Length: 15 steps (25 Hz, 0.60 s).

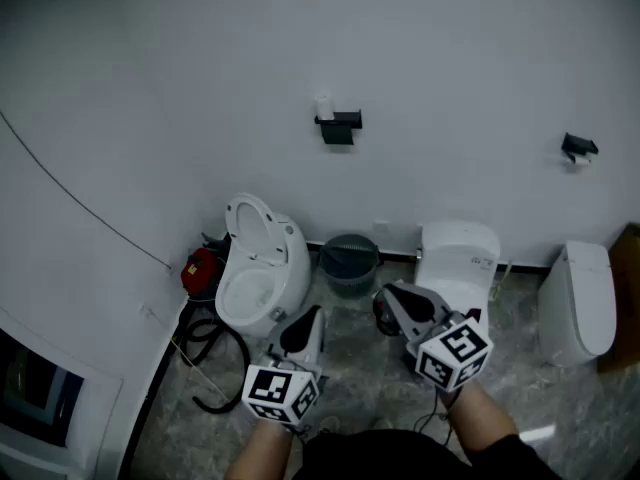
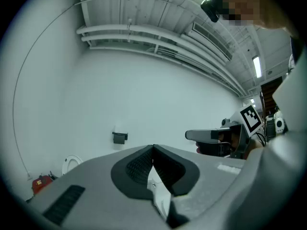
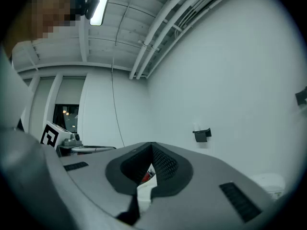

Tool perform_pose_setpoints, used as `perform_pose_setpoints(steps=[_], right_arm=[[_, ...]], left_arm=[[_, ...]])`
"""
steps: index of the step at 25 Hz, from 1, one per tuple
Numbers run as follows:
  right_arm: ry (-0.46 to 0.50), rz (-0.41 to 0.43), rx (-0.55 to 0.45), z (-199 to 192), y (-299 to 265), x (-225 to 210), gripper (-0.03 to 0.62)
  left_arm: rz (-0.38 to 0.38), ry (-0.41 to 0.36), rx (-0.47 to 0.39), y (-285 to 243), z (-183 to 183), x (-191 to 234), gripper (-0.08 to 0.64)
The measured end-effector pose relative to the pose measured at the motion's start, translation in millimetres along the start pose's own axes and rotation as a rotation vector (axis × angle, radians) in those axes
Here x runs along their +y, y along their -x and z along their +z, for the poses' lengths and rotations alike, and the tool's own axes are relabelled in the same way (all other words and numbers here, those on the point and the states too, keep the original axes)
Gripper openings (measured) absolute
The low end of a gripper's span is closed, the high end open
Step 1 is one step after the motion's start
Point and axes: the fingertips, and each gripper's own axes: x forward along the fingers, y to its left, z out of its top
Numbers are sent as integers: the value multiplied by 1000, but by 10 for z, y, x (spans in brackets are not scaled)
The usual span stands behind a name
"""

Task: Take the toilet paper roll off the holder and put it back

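Toilet paper roll (image 1: 325,108) on holder (image 1: 340,126) | left gripper (image 1: 312,316), right gripper (image 1: 392,298) level, closed

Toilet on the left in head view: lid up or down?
Up. The lid stands raised at the back of the toilet, and the open bowl shows below it.

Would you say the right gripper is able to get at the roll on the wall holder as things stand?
Not yet, probably: the right gripper is well short of the roll on the holder, its jaws shut. The way looks free, though a bin stands below.
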Motion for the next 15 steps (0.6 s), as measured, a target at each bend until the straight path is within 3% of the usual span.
perform_pose_setpoints(steps=[15], right_arm=[[5,9,-12,6,9,-107,-2]], left_arm=[[13,3,-9,-101,10,-35,5]])
